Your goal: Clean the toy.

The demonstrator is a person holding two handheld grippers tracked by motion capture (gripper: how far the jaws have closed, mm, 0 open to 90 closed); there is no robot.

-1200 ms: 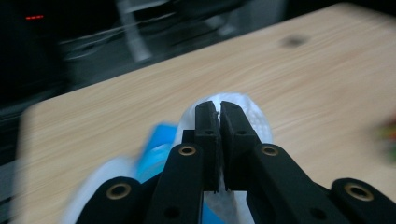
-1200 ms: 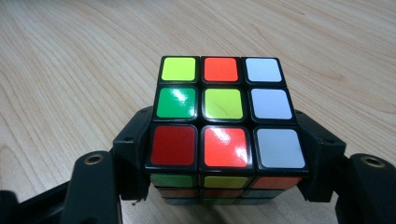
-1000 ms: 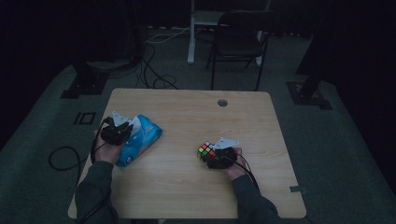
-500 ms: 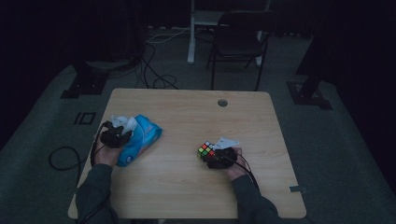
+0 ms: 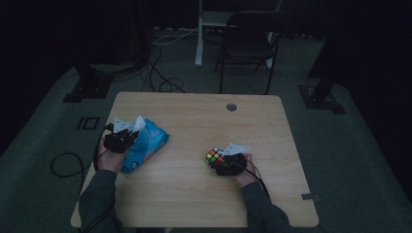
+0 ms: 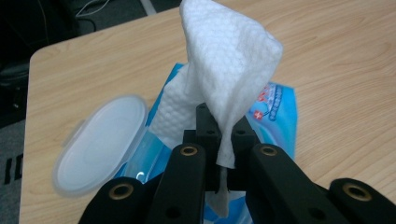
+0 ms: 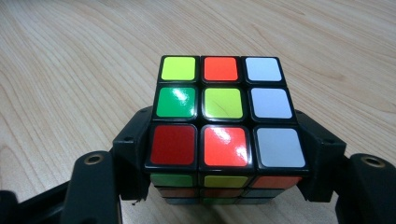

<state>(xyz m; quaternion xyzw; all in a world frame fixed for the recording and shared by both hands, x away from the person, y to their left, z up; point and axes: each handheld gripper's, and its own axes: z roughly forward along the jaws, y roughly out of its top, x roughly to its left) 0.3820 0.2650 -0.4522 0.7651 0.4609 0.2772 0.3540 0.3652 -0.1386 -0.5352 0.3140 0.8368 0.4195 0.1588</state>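
A blue wet-wipe pack [image 5: 150,141] lies at the table's left with its clear lid [image 6: 100,140] flipped open. My left gripper [image 5: 130,135] sits over it; its jaws have just been closing and now pinch a white wipe [image 6: 229,60] that stands up out of the pack [image 6: 280,107]. In the left gripper view that gripper [image 6: 223,126] is shut on the wipe's lower fold. On the table's right, my right gripper [image 5: 218,161] is shut on a scrambled colour cube [image 5: 213,156]. The cube [image 7: 224,109] sits between both fingers [image 7: 133,140], resting on the wood.
The wooden table [image 5: 204,121] has a round cable hole [image 5: 231,107] near its far edge. A dark chair [image 5: 248,43] stands beyond the table, and cables [image 5: 160,73] run over the floor. The person's forearms come in from the near edge.
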